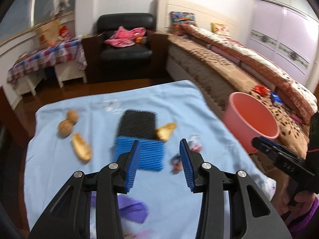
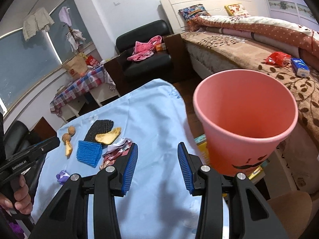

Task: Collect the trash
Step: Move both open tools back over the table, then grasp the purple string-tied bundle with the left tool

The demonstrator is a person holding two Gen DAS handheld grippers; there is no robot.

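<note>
From the left wrist, the left claw (image 1: 159, 155) hangs with its jaws apart and empty over the blue-clothed table (image 1: 59, 159), which carries two foam nets, one blue (image 1: 151, 155) and one black (image 1: 137, 122), two peel pieces (image 1: 81, 148), crumpled wrappers (image 1: 194, 142) and a purple scrap (image 1: 131, 211); the pink bin (image 1: 251, 123) stands just off the right edge. From the right wrist, the right claw (image 2: 157, 163), also apart and empty, hangs above bare cloth, the trash left of it, the single bin right.
</note>
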